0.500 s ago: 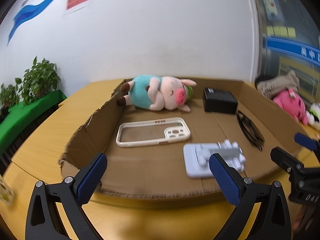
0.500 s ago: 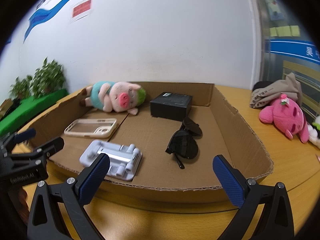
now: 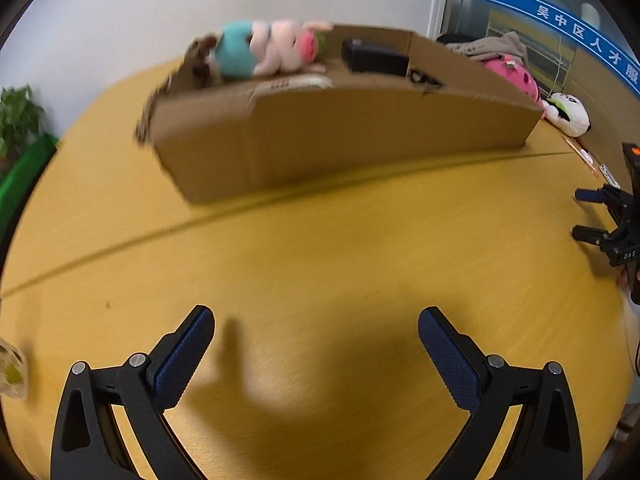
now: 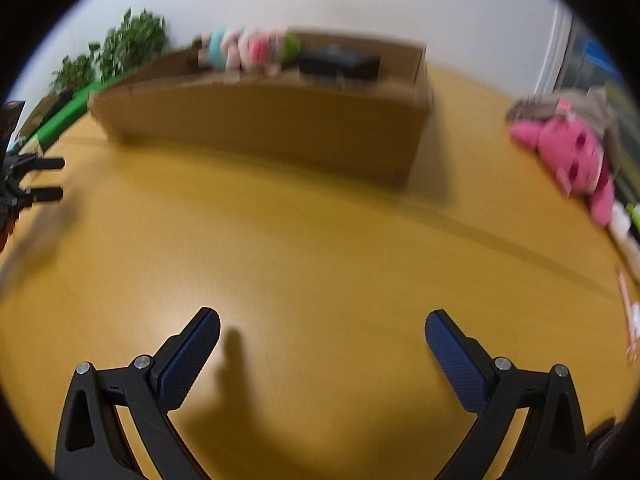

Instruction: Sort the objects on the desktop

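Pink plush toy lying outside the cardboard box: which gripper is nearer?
Right. The right gripper has the pink plush toy on its right; the left gripper sits farther left.

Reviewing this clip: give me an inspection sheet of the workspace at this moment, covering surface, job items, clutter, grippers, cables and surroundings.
Surface: yellow wooden table, bare in front of both grippers, a seam line running across it.
Job's things: open cardboard box holding a plush pig, a black box, a white phone case and dark glasses, mostly hidden by the box wall; frames blurred.
Clutter: pink plush toy and white plush toy on the table beside the box.
Grippers: left gripper and right gripper both open, empty, low over the table.
Cables: nothing seen.
Surroundings: white wall, potted plants, blue signboard.
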`<state>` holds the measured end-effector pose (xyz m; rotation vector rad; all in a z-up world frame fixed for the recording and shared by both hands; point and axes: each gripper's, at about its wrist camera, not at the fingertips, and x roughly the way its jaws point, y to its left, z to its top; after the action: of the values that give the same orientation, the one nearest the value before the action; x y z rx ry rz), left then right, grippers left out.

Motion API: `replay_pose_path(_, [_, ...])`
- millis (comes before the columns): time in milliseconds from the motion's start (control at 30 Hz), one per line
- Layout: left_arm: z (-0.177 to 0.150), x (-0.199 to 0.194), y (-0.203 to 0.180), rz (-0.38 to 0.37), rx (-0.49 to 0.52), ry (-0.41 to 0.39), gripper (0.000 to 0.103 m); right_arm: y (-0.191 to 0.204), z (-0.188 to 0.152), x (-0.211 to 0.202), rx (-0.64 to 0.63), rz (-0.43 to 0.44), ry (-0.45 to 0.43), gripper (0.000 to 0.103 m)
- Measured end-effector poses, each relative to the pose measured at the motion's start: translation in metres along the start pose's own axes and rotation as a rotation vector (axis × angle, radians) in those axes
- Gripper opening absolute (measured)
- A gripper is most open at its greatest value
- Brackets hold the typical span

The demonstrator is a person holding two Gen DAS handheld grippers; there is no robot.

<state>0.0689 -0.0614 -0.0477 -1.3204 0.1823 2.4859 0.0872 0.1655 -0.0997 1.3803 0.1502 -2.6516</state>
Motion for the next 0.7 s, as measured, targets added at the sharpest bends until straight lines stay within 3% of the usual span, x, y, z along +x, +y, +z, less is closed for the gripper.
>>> replay_pose_path(100, [-0.005,0.008,-0.006,0.003,0.057,0.001,0.103,-0.003,-0.001,-0.002,0.019,0.006,-0.004,0.102])
replay_pose_path(300, [0.005,0.017,-0.023,-0.082,0.162,-0.026,0.103,-0.004,0.011,0.005,0.035,-0.005,-0.029,0.103])
replay_pose_path(700, [0.011,0.019,-0.018,-0.083,0.155,-0.024,0.103,-0.002,0.011,0.012,0.008,0.012,-0.030,0.103])
